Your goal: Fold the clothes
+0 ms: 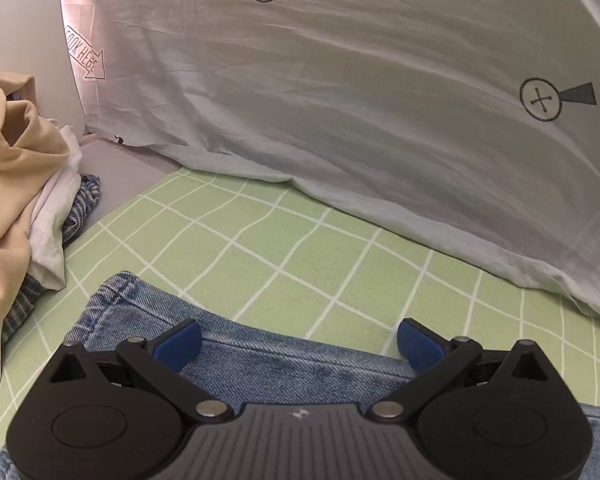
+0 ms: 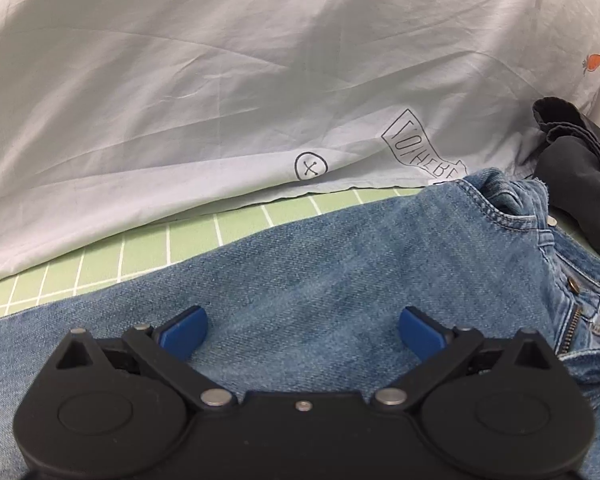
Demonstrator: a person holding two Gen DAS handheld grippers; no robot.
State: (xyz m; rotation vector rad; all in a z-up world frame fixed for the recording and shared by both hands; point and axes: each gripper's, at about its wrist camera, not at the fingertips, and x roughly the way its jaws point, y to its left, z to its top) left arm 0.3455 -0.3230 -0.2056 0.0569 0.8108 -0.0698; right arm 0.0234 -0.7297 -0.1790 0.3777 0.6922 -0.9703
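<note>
Blue jeans (image 2: 340, 264) lie flat on a green checked sheet (image 1: 284, 248). In the right wrist view their waistband, button and zipper show at the right. My right gripper (image 2: 302, 330) hovers open over the denim, nothing between its blue pads. In the left wrist view a hemmed leg end of the jeans (image 1: 236, 348) lies under my left gripper (image 1: 298, 344), which is open with blue pads spread wide above the hem.
A large white pillow (image 1: 360, 100) with printed marks stands behind the sheet in both views. At the left lies a heap of beige, white and plaid clothes (image 1: 20, 184). A dark grey garment (image 2: 580, 168) sits at the right by the waistband.
</note>
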